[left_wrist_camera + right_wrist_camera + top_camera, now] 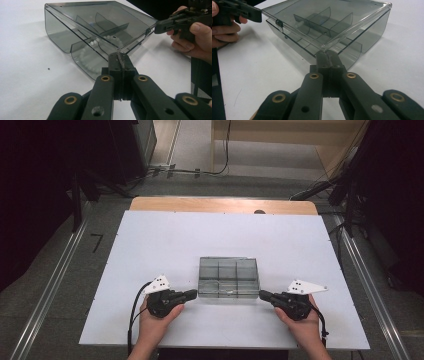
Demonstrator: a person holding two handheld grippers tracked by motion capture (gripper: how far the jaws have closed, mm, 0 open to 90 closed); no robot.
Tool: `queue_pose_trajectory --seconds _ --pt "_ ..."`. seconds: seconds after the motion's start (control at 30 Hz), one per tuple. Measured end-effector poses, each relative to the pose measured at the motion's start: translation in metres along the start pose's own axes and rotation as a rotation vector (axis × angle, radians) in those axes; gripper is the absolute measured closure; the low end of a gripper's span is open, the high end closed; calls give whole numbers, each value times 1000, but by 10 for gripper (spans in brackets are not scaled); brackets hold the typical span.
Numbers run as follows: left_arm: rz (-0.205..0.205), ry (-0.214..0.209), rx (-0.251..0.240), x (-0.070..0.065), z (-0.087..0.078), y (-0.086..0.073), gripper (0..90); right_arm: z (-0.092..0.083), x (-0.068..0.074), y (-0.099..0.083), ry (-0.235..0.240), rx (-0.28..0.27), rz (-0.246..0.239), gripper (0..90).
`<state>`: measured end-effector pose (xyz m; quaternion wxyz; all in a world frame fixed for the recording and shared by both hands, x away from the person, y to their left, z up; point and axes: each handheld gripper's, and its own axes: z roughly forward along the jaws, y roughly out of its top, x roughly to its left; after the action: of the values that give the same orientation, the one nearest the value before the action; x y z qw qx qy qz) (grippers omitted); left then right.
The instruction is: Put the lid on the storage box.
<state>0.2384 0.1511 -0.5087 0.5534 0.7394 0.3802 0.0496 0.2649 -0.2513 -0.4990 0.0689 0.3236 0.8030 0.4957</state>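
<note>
Holding your left gripper (194,294) at the near left corner of the smoky clear box (229,277), you keep its jaws together, and in the left gripper view the tips pinch the thin edge of the lid (100,22) at that corner. The box lies between your two hands on the white table (150,245), with its long side running from one gripper to the other, so each hand is equally near to its own corner.

Inside the box (82,47) thin walls divide the space into compartments. In one near compartment you can see a string of small white beads (96,42); I cannot tell if the other compartments hold something.

Your right gripper (263,294) is at the near right corner, also with jaws pressed together on the lid edge (337,32), as the right gripper view shows. The lid seems already a little raised from the near wall. I judge that the coming move is lifting the lid, and it needs both hands rising evenly, because the hinge side is far from you.
</note>
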Motion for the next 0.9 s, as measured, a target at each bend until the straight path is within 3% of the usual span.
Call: queue_pose_trajectory --seconds 0.37,0.47,0.7,0.9 --pt "6 14 23 -1 3 -1 894 0 0 -4 -10 30 2 877" --pt "-5 0 25 0 3 -1 878 -2 1 -5 -15 31 0 871" --pt "20 -37 -17 -2 -3 1 717 -12 5 -4 -2 -7 -15 613" --pt "60 -21 -69 -7 -10 3 525 -22 7 -1 -14 -58 -40 331"
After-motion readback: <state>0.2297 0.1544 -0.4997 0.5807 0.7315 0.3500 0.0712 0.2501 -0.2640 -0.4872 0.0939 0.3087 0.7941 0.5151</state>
